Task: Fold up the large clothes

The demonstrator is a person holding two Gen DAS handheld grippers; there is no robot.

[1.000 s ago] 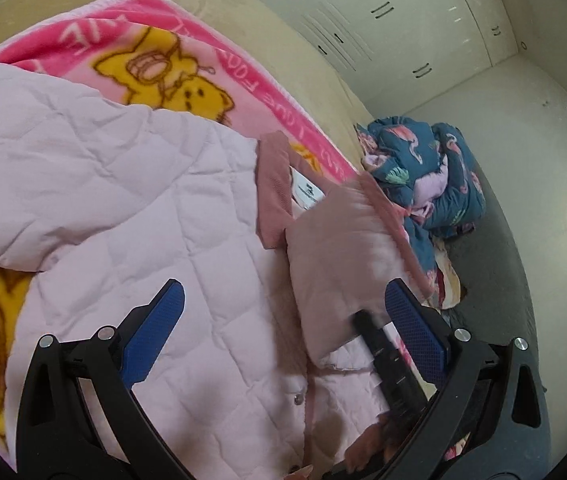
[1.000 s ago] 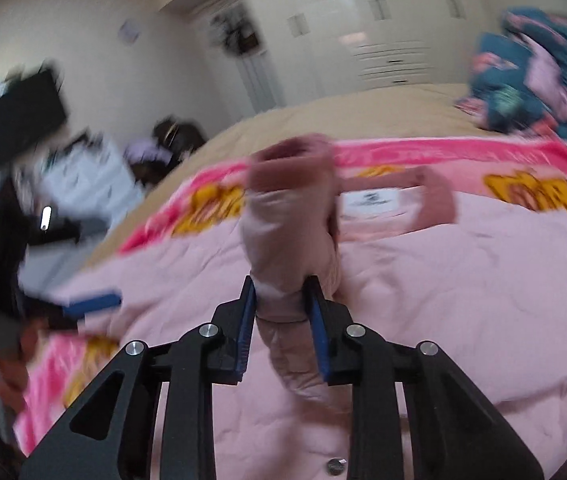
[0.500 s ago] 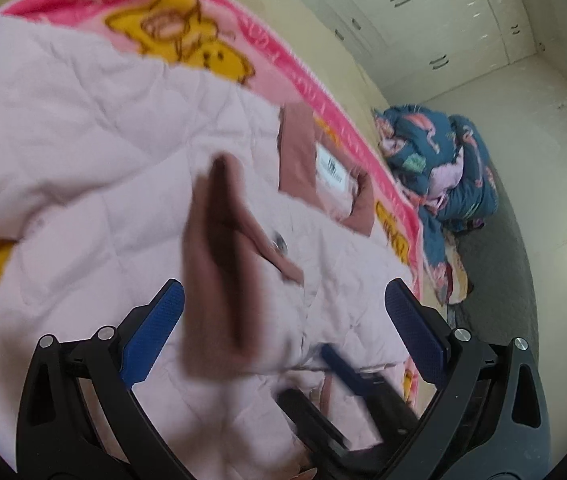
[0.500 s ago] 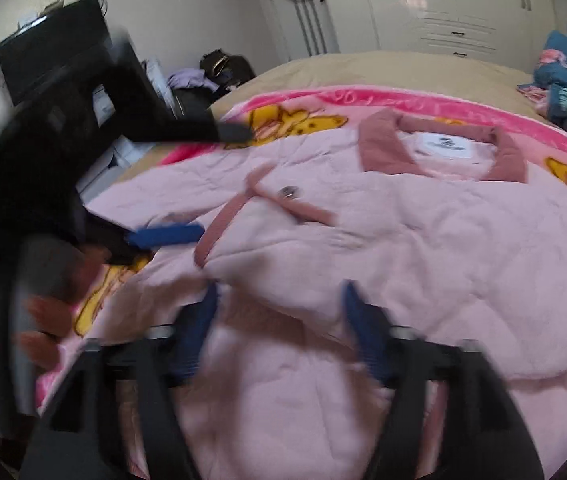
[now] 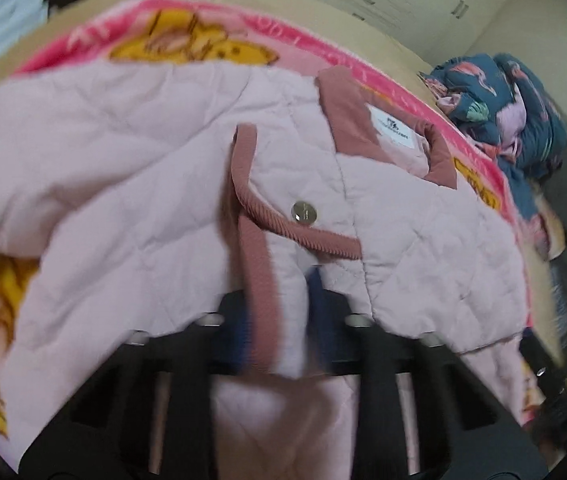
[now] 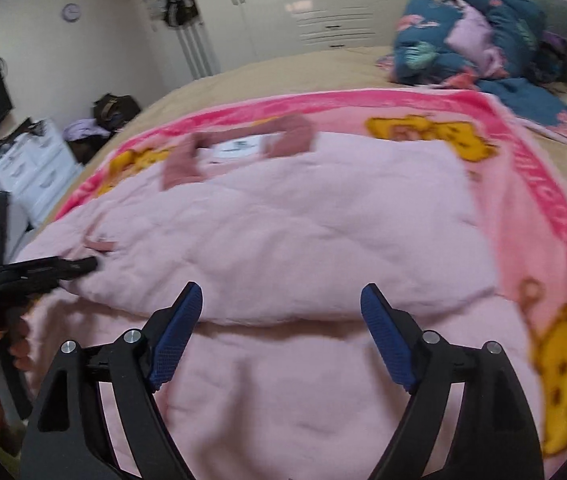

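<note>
Pink quilted jacket (image 6: 303,216) is spread on a pink cartoon blanket (image 6: 543,208) over the bed (image 6: 283,76). Left gripper (image 5: 275,320): jaws pinched on the jacket's corduroy-trimmed cuff (image 5: 257,280). Right gripper (image 6: 281,340): jaws spread wide, nothing held. Teal bedding (image 6: 475,28) is heaped at 1 o'clock.

The right tool (image 6: 281,340) hangs with jaws wide apart over a pink quilted jacket (image 6: 283,232) (collar (image 6: 239,146) at the far end) spread on a pink cartoon blanket (image 6: 531,184); the left tool (image 6: 91,266) touches its left edge.
</note>
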